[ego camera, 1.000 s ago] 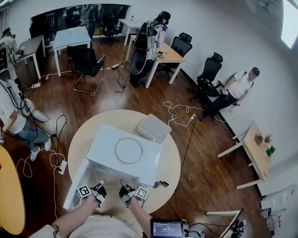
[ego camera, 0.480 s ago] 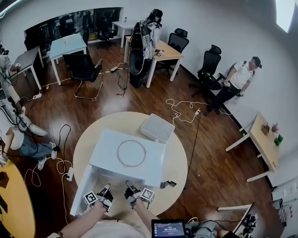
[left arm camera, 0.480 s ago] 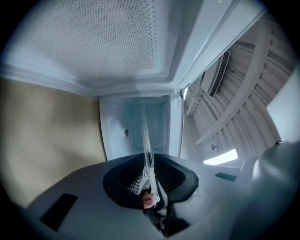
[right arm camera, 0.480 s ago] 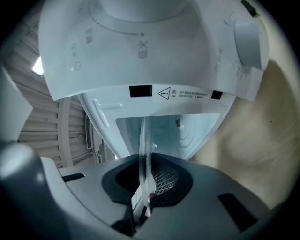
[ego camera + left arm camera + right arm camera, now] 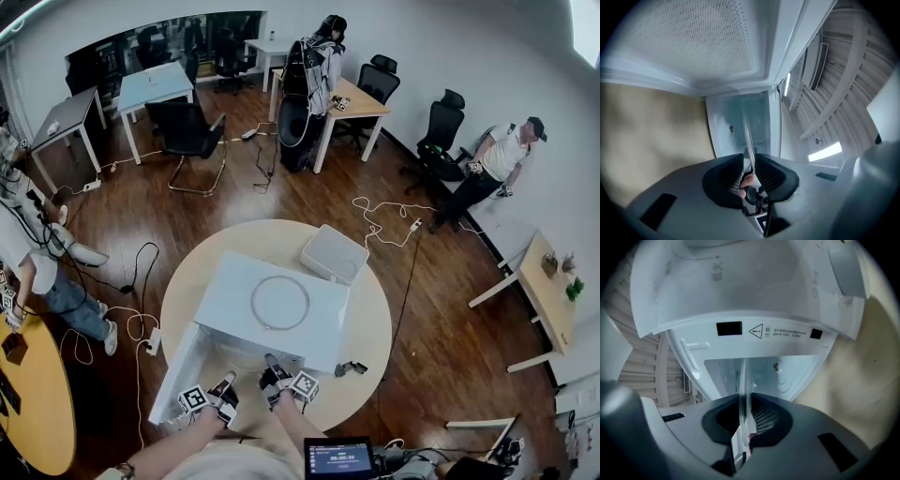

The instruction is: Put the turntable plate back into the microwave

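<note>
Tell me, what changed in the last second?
The left gripper and right gripper seem to have crept slightly toward the microwave with the glass plate. The left jaws have just been opening, the plate's edge between them. The right stays clamped; the ring on top is unmoved.

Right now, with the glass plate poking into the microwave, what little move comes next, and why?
Probably ease the right gripper open too. The plate already reaches inside the microwave; the left gripper's jaws have just been opening with its rim between them, while the right jaws pinch it. Whether it lies flat inside I cannot tell.
</note>
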